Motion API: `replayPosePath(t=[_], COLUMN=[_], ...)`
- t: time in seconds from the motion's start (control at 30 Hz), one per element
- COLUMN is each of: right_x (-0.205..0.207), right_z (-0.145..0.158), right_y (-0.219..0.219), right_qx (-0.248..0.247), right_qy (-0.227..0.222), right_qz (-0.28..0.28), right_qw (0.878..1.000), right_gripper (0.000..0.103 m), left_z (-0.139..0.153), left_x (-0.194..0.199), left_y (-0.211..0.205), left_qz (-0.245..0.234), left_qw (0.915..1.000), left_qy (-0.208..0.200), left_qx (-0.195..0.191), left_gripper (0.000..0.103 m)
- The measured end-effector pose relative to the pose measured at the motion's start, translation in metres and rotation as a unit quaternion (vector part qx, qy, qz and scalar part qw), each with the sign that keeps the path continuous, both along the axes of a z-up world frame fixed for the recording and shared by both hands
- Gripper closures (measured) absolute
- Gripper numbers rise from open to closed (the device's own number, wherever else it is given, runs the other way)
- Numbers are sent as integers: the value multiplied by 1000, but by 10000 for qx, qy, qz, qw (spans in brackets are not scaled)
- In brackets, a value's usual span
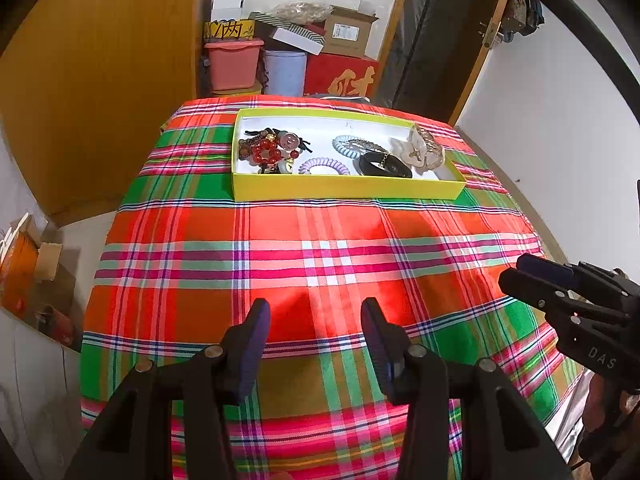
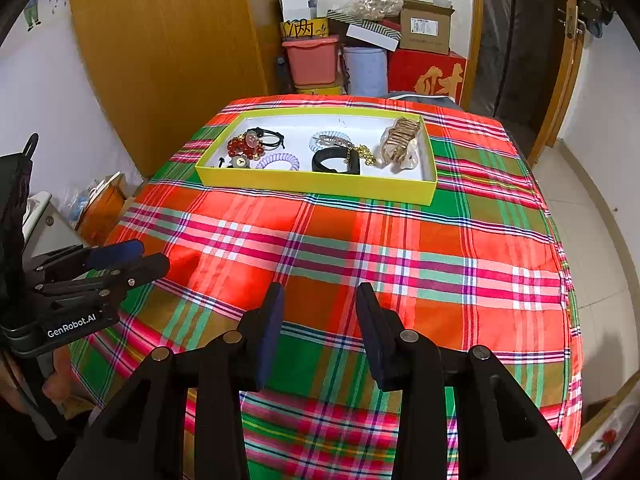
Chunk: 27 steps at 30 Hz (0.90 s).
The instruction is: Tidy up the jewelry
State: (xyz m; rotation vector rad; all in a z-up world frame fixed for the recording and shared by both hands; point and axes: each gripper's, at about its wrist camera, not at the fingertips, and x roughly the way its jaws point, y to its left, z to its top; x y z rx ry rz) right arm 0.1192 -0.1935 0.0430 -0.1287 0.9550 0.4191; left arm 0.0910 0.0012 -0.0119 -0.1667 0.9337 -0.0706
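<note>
A shallow yellow box [image 1: 344, 191] [image 2: 316, 186] with a white floor sits at the far end of the plaid-covered table. Inside lie a red bead bracelet [image 1: 266, 153] [image 2: 239, 146], a purple spiral hair tie [image 1: 322, 166] [image 2: 278, 160], a pale blue spiral tie [image 1: 347, 146] [image 2: 330, 137], a black band [image 1: 384, 166] [image 2: 336, 162] and a cream-and-gold hair claw [image 1: 424, 148] [image 2: 400, 143]. My left gripper [image 1: 316, 320] [image 2: 152, 255] hovers open over the near cloth, holding nothing. My right gripper [image 2: 320, 300] [image 1: 514, 270] is beside it, also open with bare cloth between its fingers.
The plaid cloth [image 1: 320, 248] covers the whole table top. Behind the table stand a pink bin [image 2: 312, 60], a pale blue tub [image 2: 366, 70], a red box [image 2: 428, 74] and cardboard boxes. A wooden wardrobe [image 2: 160, 60] is at the left and a door [image 2: 568, 60] at the right.
</note>
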Motion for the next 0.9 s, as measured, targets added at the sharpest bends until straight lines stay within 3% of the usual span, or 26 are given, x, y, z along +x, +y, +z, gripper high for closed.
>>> replayPosePath(t=[0.9], right_x=[0], right_z=[-2], right_y=[0], right_qx=[-12], right_qy=[15], right_qz=[-6], right_qw=[10000], right_gripper=[65], left_z=[0], left_x=[0], left_y=[-3], left_qz=[-10], left_qw=[9998], left_qy=[-18], left_qx=[213], left_gripper=[56])
